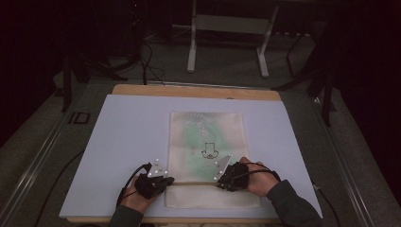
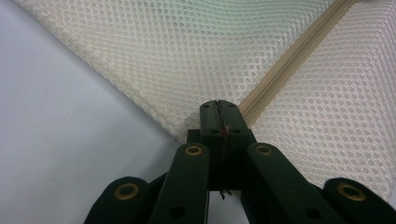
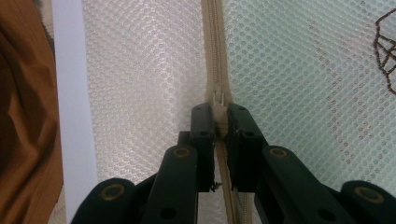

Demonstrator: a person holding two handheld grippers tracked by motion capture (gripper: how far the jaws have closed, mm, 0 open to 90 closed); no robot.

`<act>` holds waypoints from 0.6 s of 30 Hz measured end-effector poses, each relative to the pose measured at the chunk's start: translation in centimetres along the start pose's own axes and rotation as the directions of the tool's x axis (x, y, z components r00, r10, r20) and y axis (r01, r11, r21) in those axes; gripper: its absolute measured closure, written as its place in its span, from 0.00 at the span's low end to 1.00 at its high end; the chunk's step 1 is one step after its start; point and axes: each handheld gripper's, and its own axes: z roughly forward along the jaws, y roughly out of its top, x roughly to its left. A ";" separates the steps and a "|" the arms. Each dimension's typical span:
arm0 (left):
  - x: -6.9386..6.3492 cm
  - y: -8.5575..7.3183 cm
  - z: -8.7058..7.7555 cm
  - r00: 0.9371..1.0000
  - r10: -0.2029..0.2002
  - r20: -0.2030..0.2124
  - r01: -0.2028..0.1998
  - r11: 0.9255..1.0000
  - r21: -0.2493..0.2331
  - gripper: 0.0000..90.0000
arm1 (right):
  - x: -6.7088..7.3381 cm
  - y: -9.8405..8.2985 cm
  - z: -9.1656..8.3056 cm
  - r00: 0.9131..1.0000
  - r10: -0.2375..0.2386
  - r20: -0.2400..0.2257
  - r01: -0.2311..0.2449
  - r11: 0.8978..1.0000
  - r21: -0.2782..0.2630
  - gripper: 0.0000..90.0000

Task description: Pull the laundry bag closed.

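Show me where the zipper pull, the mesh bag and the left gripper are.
zipper pull (image 3: 218,100): right gripper view, its top above the jaws.
mesh bag (image 1: 189,127): high view, its greenish upper panel.
left gripper (image 2: 219,106): left gripper view, tips of its closed jaws.

No readable text; only a drawn figure on the mesh bag (image 1: 206,137)

Your cream mesh pouch (image 1: 206,142) lies flat on the white sheet, long side running away from you, with something green showing through the netting. Its beige zipper (image 3: 215,56) crosses the near end, and the zipper pull (image 3: 218,100) sits there too.
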 end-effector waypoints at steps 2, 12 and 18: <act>0.0 0.0 0.0 1.000 0.000 0.000 0.000 1.000 0.000 0.99 | 0.0 -0.1 0.0 1.000 -0.003 0.004 0.003 1.000 0.011 0.92; 0.0 0.0 0.0 1.000 0.001 0.000 -0.001 1.000 0.001 0.99 | -0.1 -0.6 -0.5 1.000 0.007 0.005 -0.007 1.000 0.001 0.92; 0.0 0.0 0.0 1.000 0.001 0.000 -0.001 1.000 0.000 0.99 | -0.1 -1.0 -0.8 1.000 0.017 0.003 -0.017 1.000 -0.001 0.92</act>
